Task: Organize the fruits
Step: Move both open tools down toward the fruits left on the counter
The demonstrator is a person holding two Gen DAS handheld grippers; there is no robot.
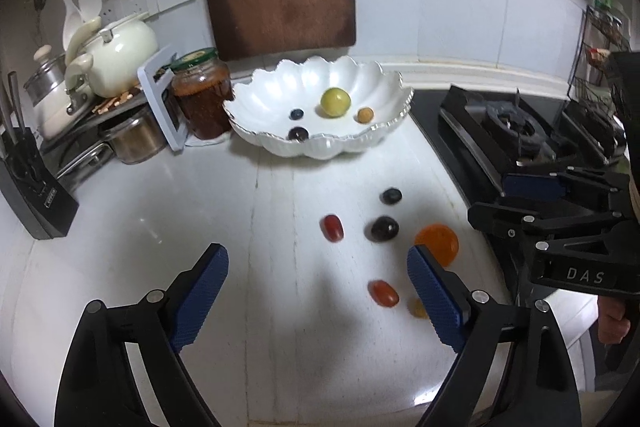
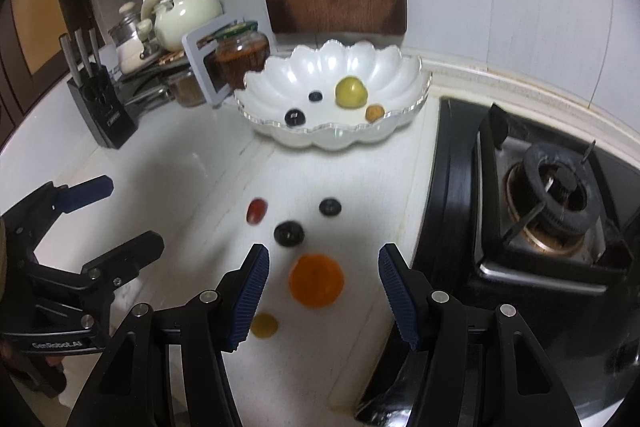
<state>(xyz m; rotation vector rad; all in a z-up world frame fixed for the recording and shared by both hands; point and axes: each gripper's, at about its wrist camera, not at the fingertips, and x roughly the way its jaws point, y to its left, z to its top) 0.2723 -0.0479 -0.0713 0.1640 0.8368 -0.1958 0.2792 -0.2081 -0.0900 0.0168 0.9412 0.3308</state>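
The left hand-held gripper [image 1: 318, 291] hangs wide apart over the white surface [image 1: 160, 227] — loose fruits lie near its right finger; the scalloped bowl [image 1: 276, 95] farther back holds four more.

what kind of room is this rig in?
Almost certainly a home kitchen: a black gas stove burner beside the white countertop, a black knife block, and a cream kettle among pots. A white scalloped bowl holds fruit.
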